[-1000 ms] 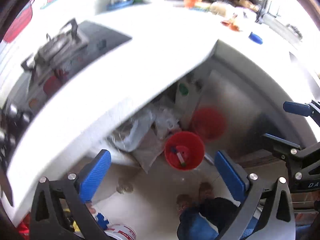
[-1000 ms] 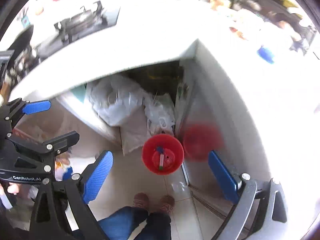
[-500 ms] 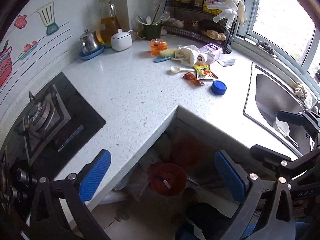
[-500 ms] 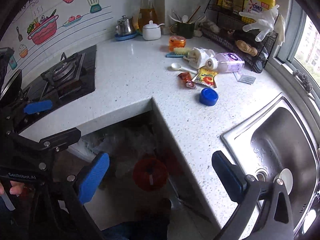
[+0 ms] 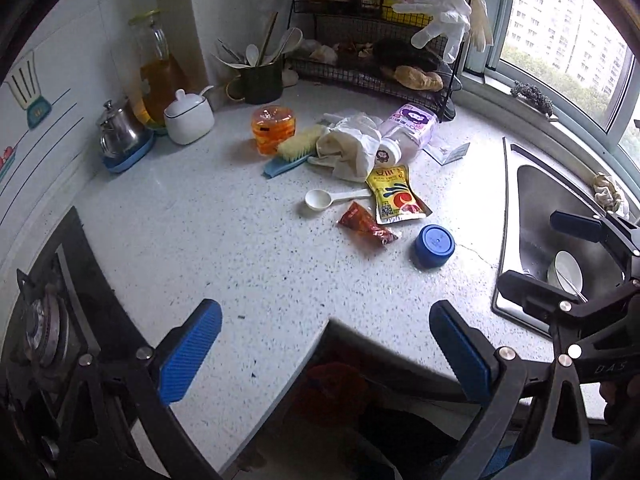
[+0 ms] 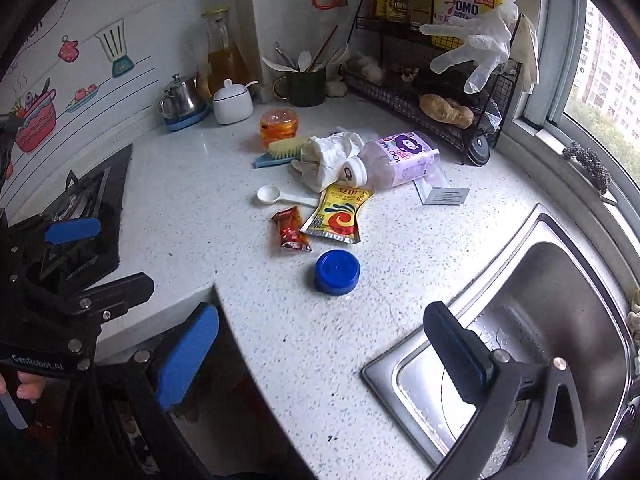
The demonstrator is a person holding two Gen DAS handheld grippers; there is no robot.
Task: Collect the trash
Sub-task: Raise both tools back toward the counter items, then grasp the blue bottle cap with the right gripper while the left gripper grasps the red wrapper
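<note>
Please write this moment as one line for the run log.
phase: approach | left gripper: open, empty | right gripper: open, empty | nearest trash: blue cap, red sachet, yellow sachet on counter

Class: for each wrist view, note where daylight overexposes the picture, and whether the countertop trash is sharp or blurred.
Left wrist view: the window at upper right is washed out; the yellow sachet and blue cap are sharp. Right wrist view: the window glares at the right edge; the trash is sharp, though the fisheye bends the sink.

The counter [image 5: 248,248] is viewed obliquely downward from above its front edge by both wrist cameras, the right one nearer the sink [image 6: 532,320], with the central clutter shared.
</note>
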